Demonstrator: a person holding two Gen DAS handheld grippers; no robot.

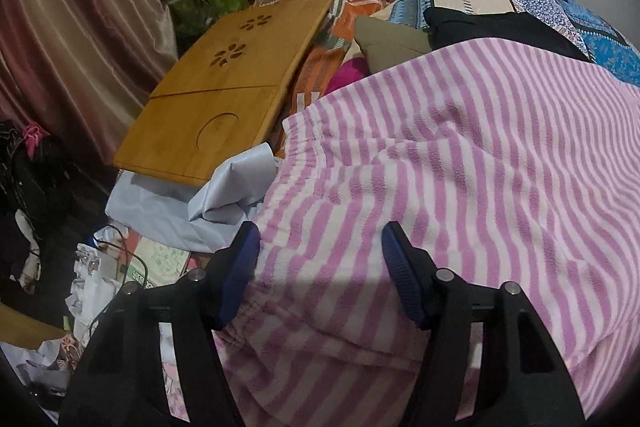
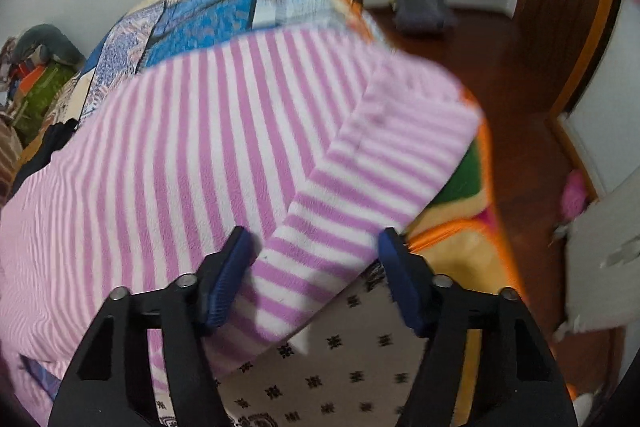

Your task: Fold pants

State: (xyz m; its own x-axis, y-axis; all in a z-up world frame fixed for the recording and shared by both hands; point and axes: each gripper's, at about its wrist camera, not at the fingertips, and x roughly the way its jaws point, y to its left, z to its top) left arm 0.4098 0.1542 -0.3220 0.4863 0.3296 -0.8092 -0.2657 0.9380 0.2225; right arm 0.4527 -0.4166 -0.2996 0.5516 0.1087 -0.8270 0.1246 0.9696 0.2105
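Judging by the present lay of the cloth, the fold is assessed as begun but not finished. At the bottom centre of the left wrist view, the left gripper point(image 1: 320, 247) is seen with its jaws spread wide and nothing clamped; the pink-and-white striped pants point(image 1: 460, 167) lie under and beyond it, filling the lower right of the frame. The gathered waistband point(image 1: 312, 131) is noted at centre frame, rumpled and not squared. At the bottom centre of the right wrist view, the right gripper point(image 2: 316, 247) is likewise held wide, with a leg end point(image 2: 328, 239) lying between its fingers but not pinched. That leg is seen turned back at an angle over the main panel, stripes crossing; the view is blurred, so layer count cannot be told. The pants rest on a bed, over a patterned sheet point(image 2: 340, 379). Farther off, at upper left of the left view, a wooden lap tray point(image 1: 224, 83) is recorded. Remaining work is judged to be squaring and final folds.
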